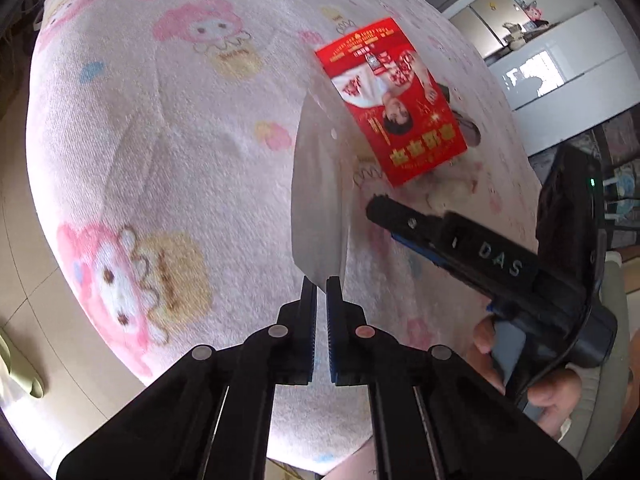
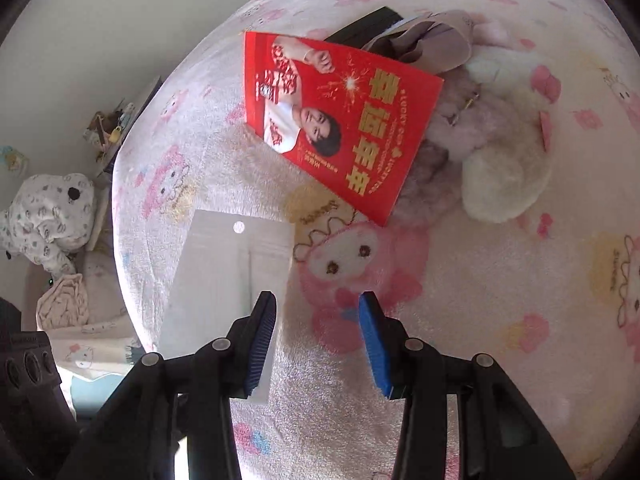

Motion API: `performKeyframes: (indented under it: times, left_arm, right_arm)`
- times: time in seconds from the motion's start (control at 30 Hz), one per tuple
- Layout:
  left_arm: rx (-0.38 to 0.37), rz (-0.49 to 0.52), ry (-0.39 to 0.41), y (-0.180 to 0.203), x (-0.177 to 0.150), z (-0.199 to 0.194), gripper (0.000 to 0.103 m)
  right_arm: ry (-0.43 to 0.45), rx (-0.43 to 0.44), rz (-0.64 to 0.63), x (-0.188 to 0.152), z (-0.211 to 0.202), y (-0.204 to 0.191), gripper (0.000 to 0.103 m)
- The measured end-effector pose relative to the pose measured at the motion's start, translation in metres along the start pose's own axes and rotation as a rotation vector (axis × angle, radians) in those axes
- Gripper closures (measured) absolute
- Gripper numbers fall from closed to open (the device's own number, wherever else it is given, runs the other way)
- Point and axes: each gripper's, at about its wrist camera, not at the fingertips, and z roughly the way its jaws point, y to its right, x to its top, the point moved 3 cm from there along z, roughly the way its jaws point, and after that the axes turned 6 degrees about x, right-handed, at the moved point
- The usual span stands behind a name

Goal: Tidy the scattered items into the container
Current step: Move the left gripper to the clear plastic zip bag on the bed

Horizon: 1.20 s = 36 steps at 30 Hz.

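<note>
While the left gripper is clenched on the lower edge of a translucent white pouch and holds it up off the pink cartoon-print blanket, the right gripper hangs just beside that pouch with its jaws apart and nothing between them. In the right wrist view the pouch shows as a flat pale sleeve with a round hang hole near its top edge, and its lower part lies behind that gripper's left finger. A red printed packet lies on the blanket beyond the pouch, partly on top of a heap of soft things: a cream plush toy, a pinkish furry item and a beige folded piece (a dark flat object peeks out behind them, too little of it showing to name). I judge the pouch to be the container, so the step in hand looks like readying it, one hand keeping it lifted while the other is free to fetch. The next move seems to call for the right gripper to reach forward to the red packet, take it by a free edge, since it lies flat and thin, and bring it to the pouch's mouth. Whether that mouth is open cannot be told from either view; if it is sealed, it would need parting first.
</note>
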Motion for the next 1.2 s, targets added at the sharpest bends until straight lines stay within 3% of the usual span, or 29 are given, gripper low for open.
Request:
performKeyframes:
  times: [0.07, 0.1, 0.13, 0.2, 0.3, 0.4, 0.47, 0.53, 0.6, 0.67, 0.73, 0.8, 0.87, 1.03, 1.07, 1.13, 1.2]
  left_arm:
    - [0.070, -0.011, 0.019, -0.005, -0.004, -0.007, 0.080]
    - [0.089, -0.020, 0.048, -0.009, -0.003, -0.015, 0.065]
    - [0.087, -0.031, 0.083, -0.015, -0.001, -0.024, 0.059]
    - [0.090, -0.063, 0.127, -0.023, 0.009, -0.033, 0.059]
    - [0.155, -0.074, 0.136, -0.031, 0.026, -0.019, 0.061]
    - [0.156, -0.074, 0.078, -0.034, 0.027, 0.003, 0.085]
    - [0.135, -0.074, 0.054, -0.030, 0.020, 0.008, 0.089]
    - [0.067, -0.099, 0.001, -0.024, 0.011, 0.013, 0.091]
    - [0.014, -0.121, -0.063, -0.019, 0.005, 0.019, 0.102]
    - [-0.012, -0.121, -0.071, -0.019, 0.008, 0.013, 0.100]
    - [-0.018, -0.118, -0.025, -0.024, 0.018, 0.001, 0.080]
    - [0.037, -0.097, 0.031, -0.030, 0.032, -0.007, 0.068]
    - [0.064, -0.074, 0.050, -0.034, 0.045, -0.006, 0.068]
    - [-0.002, -0.097, 0.014, -0.035, 0.056, 0.024, 0.069]
    - [-0.010, -0.099, 0.007, -0.036, 0.056, 0.026, 0.072]
    - [-0.030, -0.094, -0.009, -0.035, 0.055, 0.030, 0.094]
    - [-0.044, -0.089, -0.027, -0.033, 0.049, 0.032, 0.097]
  right_arm:
    - [-0.056, -0.018, -0.017, -0.005, 0.010, -0.007, 0.064]
    - [-0.080, -0.032, -0.025, -0.007, 0.015, -0.010, 0.063]
    - [-0.092, -0.047, -0.029, -0.010, 0.013, -0.012, 0.063]
    - [-0.092, -0.064, -0.030, -0.013, 0.015, -0.016, 0.062]
    - [-0.078, -0.057, -0.001, -0.018, 0.010, -0.019, 0.062]
    - [-0.060, -0.021, 0.064, -0.027, 0.001, -0.018, 0.061]
    - [-0.073, 0.008, 0.114, -0.035, -0.004, -0.017, 0.061]
    - [-0.118, 0.033, 0.148, -0.045, -0.003, -0.019, 0.061]
    - [-0.135, 0.026, 0.138, -0.051, -0.005, -0.026, 0.064]
    - [-0.104, -0.022, 0.117, -0.049, -0.010, -0.034, 0.065]
    - [-0.088, -0.033, 0.116, -0.045, -0.009, -0.039, 0.065]
    - [-0.090, -0.051, 0.119, -0.041, -0.004, -0.044, 0.064]
    - [-0.099, -0.054, 0.123, -0.035, 0.003, -0.050, 0.062]
    - [-0.152, -0.003, 0.168, -0.018, 0.024, -0.059, 0.058]
    - [-0.150, 0.018, 0.187, -0.015, 0.025, -0.059, 0.058]
    - [-0.127, 0.069, 0.219, -0.006, 0.025, -0.063, 0.058]
    - [-0.077, 0.104, 0.239, 0.004, 0.021, -0.068, 0.058]
